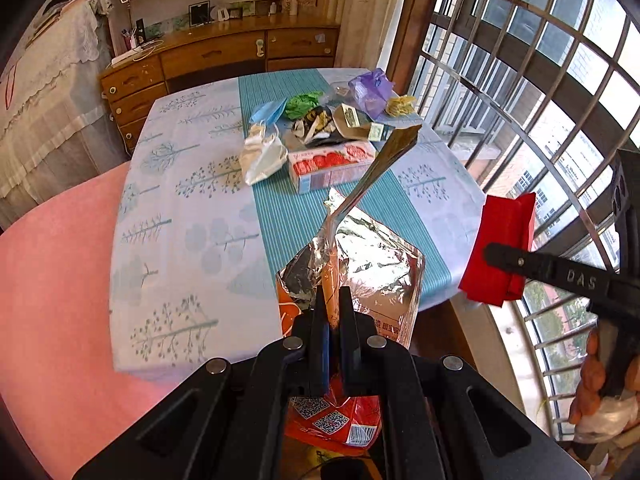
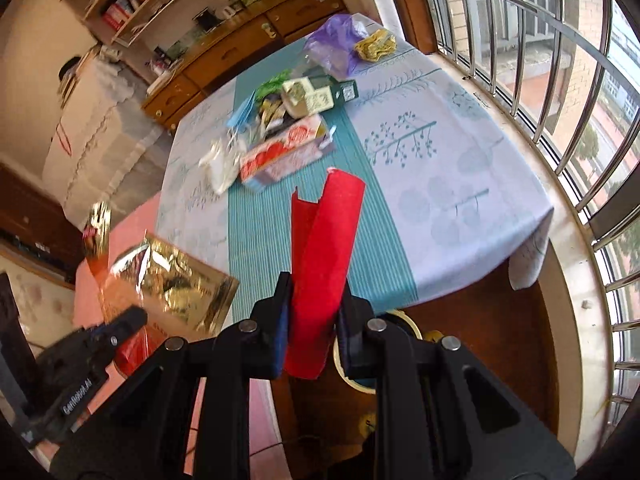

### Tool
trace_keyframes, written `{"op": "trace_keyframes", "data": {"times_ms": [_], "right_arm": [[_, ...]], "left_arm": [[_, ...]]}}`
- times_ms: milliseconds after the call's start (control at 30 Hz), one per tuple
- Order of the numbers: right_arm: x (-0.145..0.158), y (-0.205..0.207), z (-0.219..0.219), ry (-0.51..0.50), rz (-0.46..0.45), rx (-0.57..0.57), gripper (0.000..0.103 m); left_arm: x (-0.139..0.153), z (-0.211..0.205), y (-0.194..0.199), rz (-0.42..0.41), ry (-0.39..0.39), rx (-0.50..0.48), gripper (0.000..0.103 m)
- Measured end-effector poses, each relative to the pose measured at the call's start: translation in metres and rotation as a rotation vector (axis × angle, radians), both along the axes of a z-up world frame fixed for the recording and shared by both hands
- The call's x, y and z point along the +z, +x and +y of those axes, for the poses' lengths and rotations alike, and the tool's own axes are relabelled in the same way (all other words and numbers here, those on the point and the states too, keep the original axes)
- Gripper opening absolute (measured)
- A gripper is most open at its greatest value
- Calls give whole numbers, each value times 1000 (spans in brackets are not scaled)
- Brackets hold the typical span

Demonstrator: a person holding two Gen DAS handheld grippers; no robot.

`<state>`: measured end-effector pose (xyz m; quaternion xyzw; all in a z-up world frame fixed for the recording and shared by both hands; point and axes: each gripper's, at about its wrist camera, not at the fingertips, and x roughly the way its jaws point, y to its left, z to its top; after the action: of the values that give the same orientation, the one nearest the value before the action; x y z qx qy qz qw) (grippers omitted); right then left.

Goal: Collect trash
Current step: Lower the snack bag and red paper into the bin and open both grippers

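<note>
The left hand-held gripper (image 1: 334, 300) is pinching a torn foil-lined orange snack bag (image 1: 360, 268), and the right hand-held gripper (image 2: 314, 292) is clamping a folded red paper sheet (image 2: 324, 248). Both are hanging off the counter's (image 1: 180, 200) near edge, with the remaining trash heap (image 1: 320, 128) lying ahead toward the far edge.

The right gripper (image 2: 312, 320) clamps a red paper (image 2: 320, 248) above the table (image 2: 460, 168).

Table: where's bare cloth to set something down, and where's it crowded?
Free: the tablecloth left of the teal runner, the near runner in front of the pink carton, and the window-side cloth. Crowded: the trash pile at the far middle, purple bag included.
</note>
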<state>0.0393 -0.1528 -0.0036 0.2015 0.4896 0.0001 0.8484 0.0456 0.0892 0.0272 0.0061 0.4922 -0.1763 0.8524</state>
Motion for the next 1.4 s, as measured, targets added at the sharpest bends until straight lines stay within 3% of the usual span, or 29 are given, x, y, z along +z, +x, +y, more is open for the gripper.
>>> {"op": "trace_keyframes", "data": {"times_ms": [267,567,700,933,1067,1167,1233,1267,1300,1400], "right_arm": [[-50,-55,43,-93,138,154,17],[-158,-70,49,-91,322,262,17],[-231,-68,39,-85,390,292,17],[-369,-53,16,-84,460,300,17],[-438,-42,5,-74,496,296,18],[-473,-39,5,-78,483,307,19],[-491,-36,4,-76,469,307,26],[-500,-33,3,-71,465,299,28],[-508,-31,2,-55,468,289,35],[-524,-26,-5,-25,473,242,58]], "left_arm": [[-35,13,-51,91,-39,59,3],[-115,3,-80,212,9,169,3],[-181,-5,-88,288,33,226,3],[-337,-26,-85,418,48,324,3],[-415,-35,-73,446,65,386,3],[-456,-41,-61,447,66,413,4],[-476,-43,-53,445,82,422,15],[-484,-44,-50,443,95,425,29],[-490,-44,-48,440,99,430,43],[-504,-37,-42,444,97,455,60]]}}
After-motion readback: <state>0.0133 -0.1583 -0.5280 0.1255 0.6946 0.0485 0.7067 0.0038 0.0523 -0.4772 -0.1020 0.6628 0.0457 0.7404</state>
